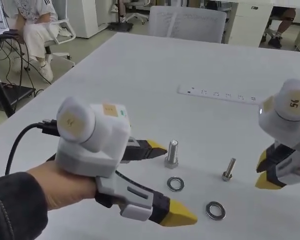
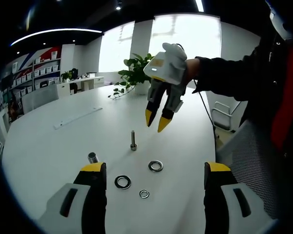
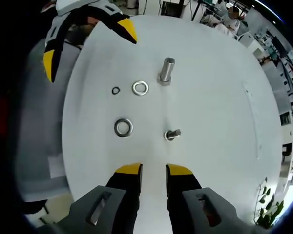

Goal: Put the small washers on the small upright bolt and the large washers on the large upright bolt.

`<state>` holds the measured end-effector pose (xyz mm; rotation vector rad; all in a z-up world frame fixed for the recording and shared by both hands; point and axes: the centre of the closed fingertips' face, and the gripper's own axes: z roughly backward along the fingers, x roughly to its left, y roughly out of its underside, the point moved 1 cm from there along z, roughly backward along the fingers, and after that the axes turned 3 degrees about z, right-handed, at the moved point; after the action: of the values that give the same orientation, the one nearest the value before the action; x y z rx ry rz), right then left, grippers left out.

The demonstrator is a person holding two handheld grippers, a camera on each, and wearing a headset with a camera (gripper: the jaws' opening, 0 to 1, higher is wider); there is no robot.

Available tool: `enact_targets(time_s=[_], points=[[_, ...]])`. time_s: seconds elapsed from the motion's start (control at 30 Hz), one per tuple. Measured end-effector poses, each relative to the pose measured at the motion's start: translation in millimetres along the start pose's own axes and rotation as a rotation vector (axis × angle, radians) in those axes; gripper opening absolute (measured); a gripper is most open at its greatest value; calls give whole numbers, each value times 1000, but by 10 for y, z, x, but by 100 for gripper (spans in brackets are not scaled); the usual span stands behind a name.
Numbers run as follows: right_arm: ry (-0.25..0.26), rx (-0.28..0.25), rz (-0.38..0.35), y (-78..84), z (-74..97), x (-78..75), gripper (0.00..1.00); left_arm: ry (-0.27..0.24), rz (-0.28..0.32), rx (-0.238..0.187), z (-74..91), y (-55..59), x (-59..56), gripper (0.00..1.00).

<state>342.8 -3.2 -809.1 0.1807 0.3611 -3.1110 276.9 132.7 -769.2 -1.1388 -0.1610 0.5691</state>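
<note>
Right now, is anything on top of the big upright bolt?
Nothing. The large bolt stands bare; three washers lie flat on the table beside it. In the left gripper view, a jaw of the left tool hides its lower part.

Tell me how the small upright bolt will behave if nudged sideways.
The small bolt is slim and stands on its narrow head, so it would probably tip easily. Its round shank suggests it would then roll. The table looks smooth, so a low push might slide it instead.
</note>
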Motion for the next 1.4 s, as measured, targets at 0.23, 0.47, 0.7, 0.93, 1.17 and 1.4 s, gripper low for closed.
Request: enact_targets(time_s=[0.23, 0.47, 0.7, 0.93, 1.17, 1.4], points=[[-11, -21, 33, -151, 56, 130, 21, 3, -8, -4, 6, -40, -23, 82], [-62, -69, 107, -552, -41, 356, 21, -1, -11, -6, 28, -57, -45, 82], [-106, -104, 169, -936, -215, 479, 20, -10, -11, -7, 67, -57, -53, 82], [-133, -123, 198, -1141, -390, 553, 20, -23, -10, -10, 101, -61, -52, 82], [-155, -106, 219, -1193, -589, 619, 19, -29, -9, -12, 117, -55, -58, 82], [-165, -91, 228, -1230, -737, 640, 19, -40, -5, -11, 153, -32, -36, 82]])
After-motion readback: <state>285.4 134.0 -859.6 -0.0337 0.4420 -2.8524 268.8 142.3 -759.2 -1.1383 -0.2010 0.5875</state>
